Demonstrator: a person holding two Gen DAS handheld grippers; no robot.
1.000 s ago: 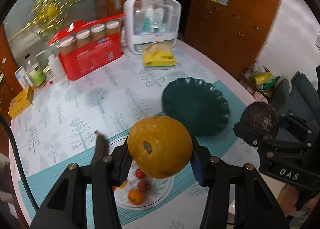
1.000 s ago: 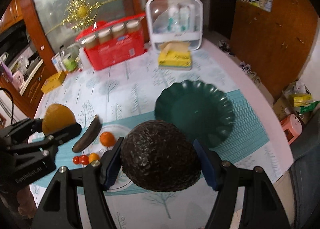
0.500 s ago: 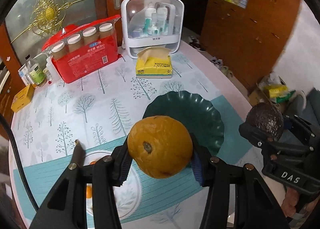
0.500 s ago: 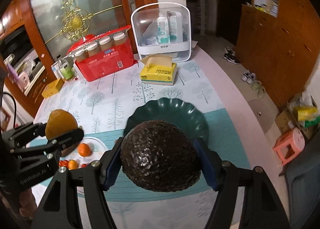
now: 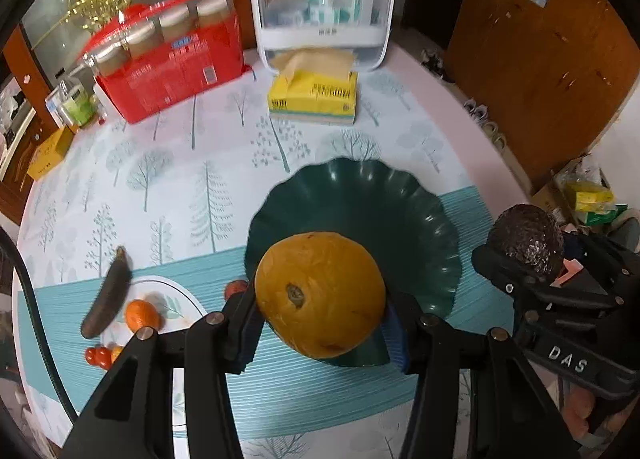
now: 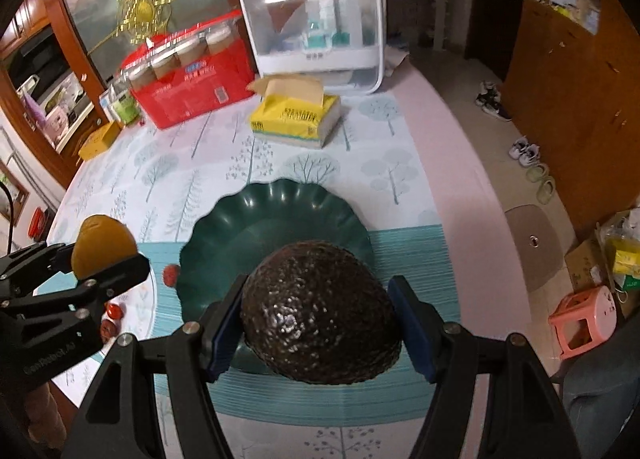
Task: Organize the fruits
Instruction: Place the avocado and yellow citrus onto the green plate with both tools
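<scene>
Fruit in both grippers: my left gripper (image 5: 320,323) is clamped on an orange (image 5: 320,295), its pads pressing the two sides, and my right gripper (image 6: 320,323) is clamped the same way on an avocado (image 6: 320,313). Both point steeply down at the table (image 5: 180,187), and each fruit sits just in front of the near rim of the green bowl (image 5: 360,199), which reads to me as the place both are meant to go. The bowl holds nothing that I can see, so I judge the sorting is at an early stage.

Off to the left lies a white plate (image 5: 180,299) with a small orange fruit (image 5: 140,315) on it, a dark banana (image 5: 106,299) resting across its far edge, and a few little tomatoes (image 5: 100,355) at its near rim. One red fruit (image 5: 236,287) lies between that plate and the bowl. I take the plate as the source of what I carry.

I grip each fruit across its widest part so it cannot roll out between the pads while tilted. The two grippers hang side by side, near each other, so I would lower one into the bowl first to avoid a knock. Tissue box (image 5: 312,99), red jar pack (image 5: 168,59) and white case (image 5: 320,7) stand well beyond the bowl, out of my way.
</scene>
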